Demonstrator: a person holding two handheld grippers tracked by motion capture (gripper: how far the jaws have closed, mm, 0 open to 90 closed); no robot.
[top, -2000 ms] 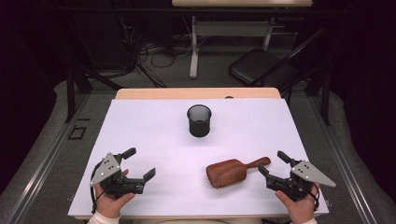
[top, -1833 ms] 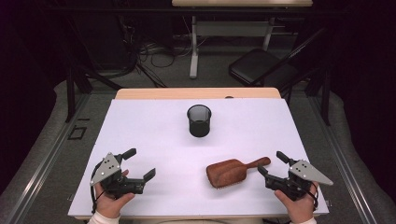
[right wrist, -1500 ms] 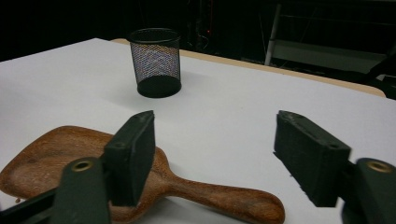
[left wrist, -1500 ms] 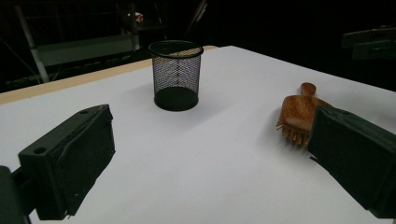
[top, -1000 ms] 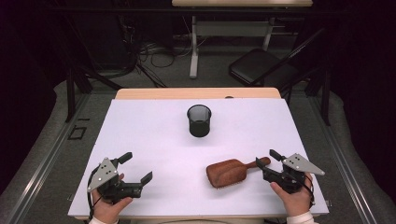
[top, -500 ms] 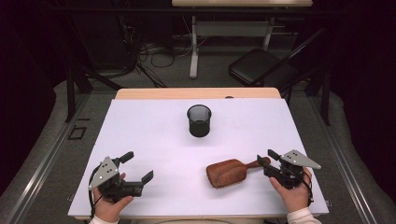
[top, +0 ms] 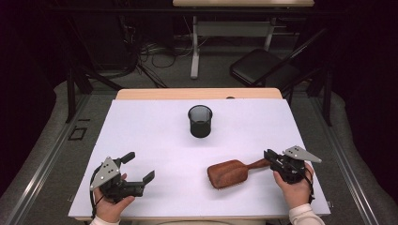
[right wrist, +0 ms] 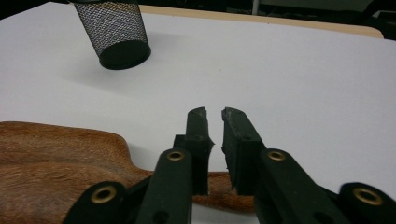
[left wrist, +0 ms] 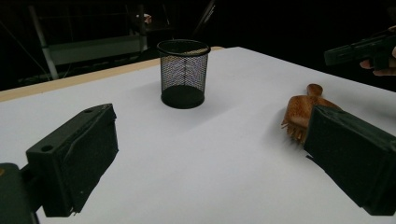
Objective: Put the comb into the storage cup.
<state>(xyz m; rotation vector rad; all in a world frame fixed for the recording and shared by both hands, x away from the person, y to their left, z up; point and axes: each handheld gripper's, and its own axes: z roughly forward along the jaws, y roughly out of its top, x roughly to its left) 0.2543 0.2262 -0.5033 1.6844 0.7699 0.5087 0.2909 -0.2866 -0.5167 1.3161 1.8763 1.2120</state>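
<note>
Since two seconds ago our right hand-held gripper (top: pixel 273 159) has moved in from the tabletop's (top: pixel 141 126) right edge to the wooden hairbrush (top: pixel 233 172), and its jaws, spread then, are now drawn nearly together over the handle. In the right gripper view a thin slit remains between the jaw tips while the handle (right wrist: pixel 219 184) passes under them, so we judge the grip is closing on the handle but cannot tell that it is firm.

The brush itself has not moved: it lies bristles down at the near right of the tabletop, handle pointing right, well apart from the black mesh cup (top: pixel 200 121) standing upright toward the far middle.

Our left hand-held gripper (top: pixel 136 171) has stayed at the near left, jaws wide apart, holding nothing.

We read this as the pick-up just beginning, with the lift yet to come.
</note>
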